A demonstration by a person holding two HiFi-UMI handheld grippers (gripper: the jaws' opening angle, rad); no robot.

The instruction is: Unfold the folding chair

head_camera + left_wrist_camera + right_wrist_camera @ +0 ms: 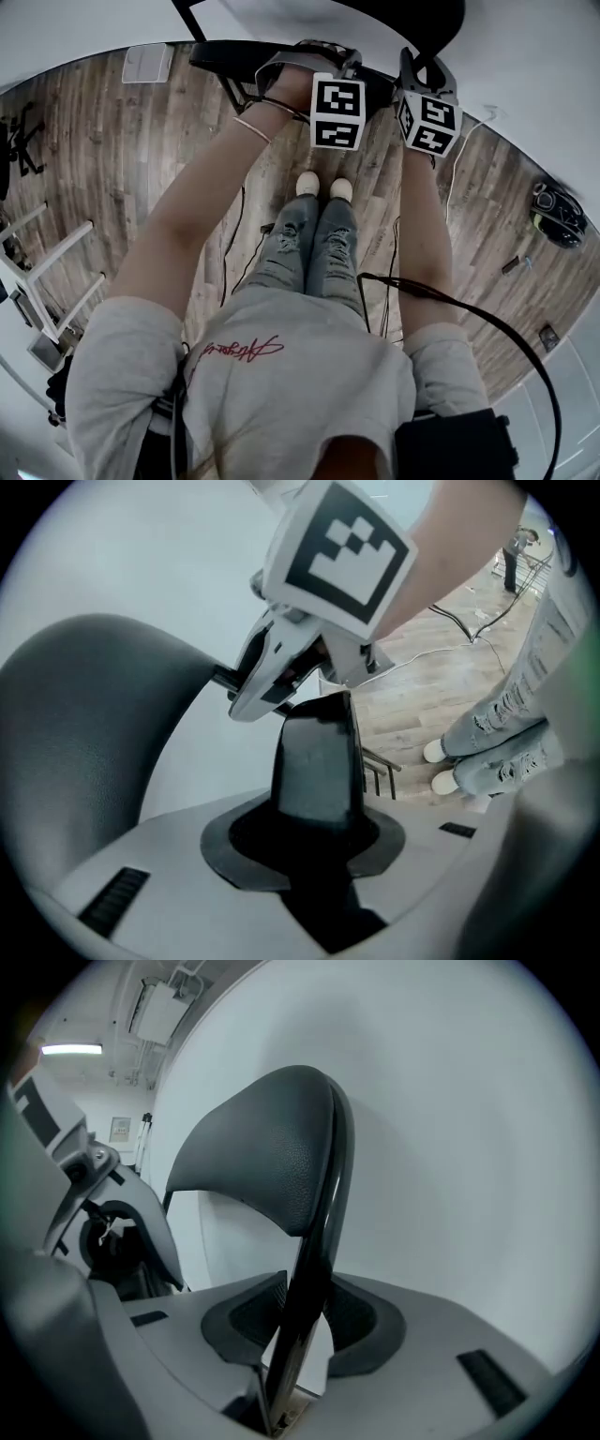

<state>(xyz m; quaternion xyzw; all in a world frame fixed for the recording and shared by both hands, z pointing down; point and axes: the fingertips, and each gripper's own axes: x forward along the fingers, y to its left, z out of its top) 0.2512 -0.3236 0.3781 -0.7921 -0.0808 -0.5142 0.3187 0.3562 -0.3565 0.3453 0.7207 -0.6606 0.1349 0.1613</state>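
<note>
The black folding chair (230, 56) stands against the white wall at the top of the head view. Its padded backrest (267, 1152) rises ahead in the right gripper view. My left gripper (307, 60) is down at the chair's front, shut on a flat black chair part (317, 761) that stands up between its jaws. My right gripper (419, 67) is beside it, shut on the glossy black frame tube (314, 1260) at the backrest's edge. That tube runs slanted through the jaws. The left gripper view shows the backrest (84, 733) on the left, with the right gripper (281, 672) over the held part.
A wood floor (141, 159) spreads below, and the person's white shoes (323, 187) stand just short of the chair. Cables (239, 253) trail across the boards. A white frame (47, 272) lies at the left and a black bag (558, 216) at the right.
</note>
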